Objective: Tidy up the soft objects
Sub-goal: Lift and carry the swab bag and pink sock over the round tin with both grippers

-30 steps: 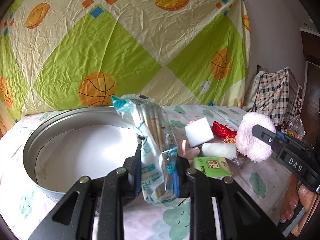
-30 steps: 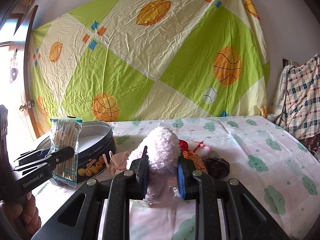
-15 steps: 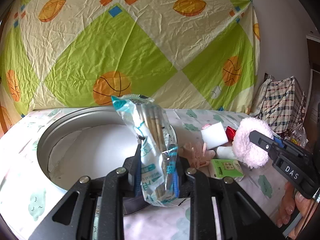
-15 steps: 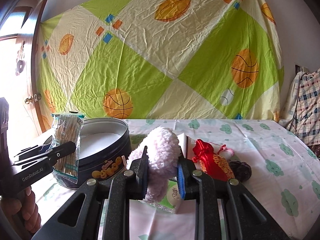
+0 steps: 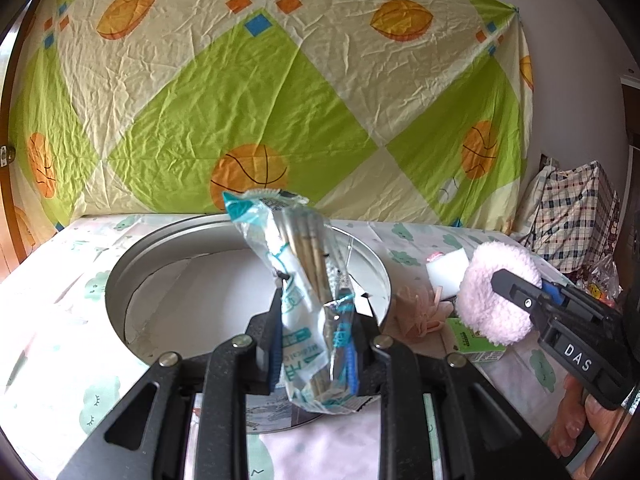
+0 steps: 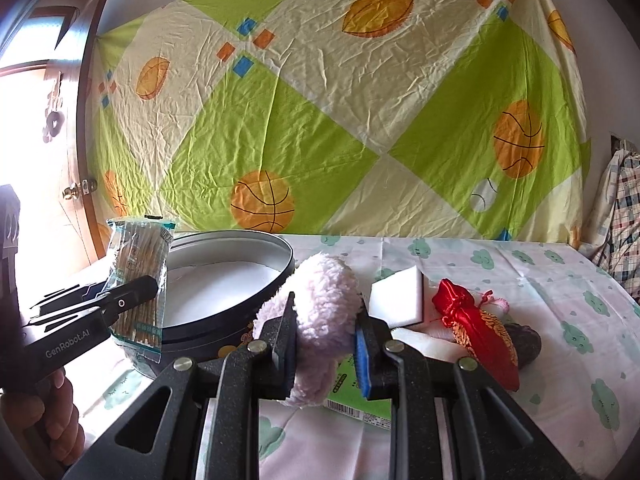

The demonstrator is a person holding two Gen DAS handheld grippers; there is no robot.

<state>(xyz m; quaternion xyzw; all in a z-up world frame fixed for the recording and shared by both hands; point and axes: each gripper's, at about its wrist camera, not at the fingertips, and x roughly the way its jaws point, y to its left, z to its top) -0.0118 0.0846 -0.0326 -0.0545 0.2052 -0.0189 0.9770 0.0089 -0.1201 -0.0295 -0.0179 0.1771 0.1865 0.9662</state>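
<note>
Closest to us, L gripper (image 5: 316, 344) has its jaws pinching a clear packet of wooden-stick cotton swabs (image 5: 308, 312), held upright w/ teal print; the lettering on it is too warped for us to read. In the R wrist view that gripper's side reads "GenRobot.AI", w/ a hand (image 6: 44, 424) wrapped round the handle below. R gripper (image 6: 324, 344) has its jaws squeezing a pale pink fluffy puff (image 6: 320, 320); in the L wrist view its side reads "DAS". Under the puff we see a green carton (image 6: 360, 396) w/ a barcode strip, lying flat on the cloud-print tablecloth (image 6: 560, 280). Just beyond the swab packet sits a round tin (image 5: 132, 280), white inside, dark outside w/ yellow print we can't make out. Right of the tin: a pink fabric bit (image 5: 420, 316), a white sponge block (image 6: 396, 300), a red satin pouch (image 6: 476, 332) w/ gold embroidery and a dark brown object (image 6: 528, 340) behind it. Farthest back hangs a green-and-cream sheet (image 6: 320, 120) w/ basketball prints, and a plaid bag (image 5: 576, 216) at far right.
</note>
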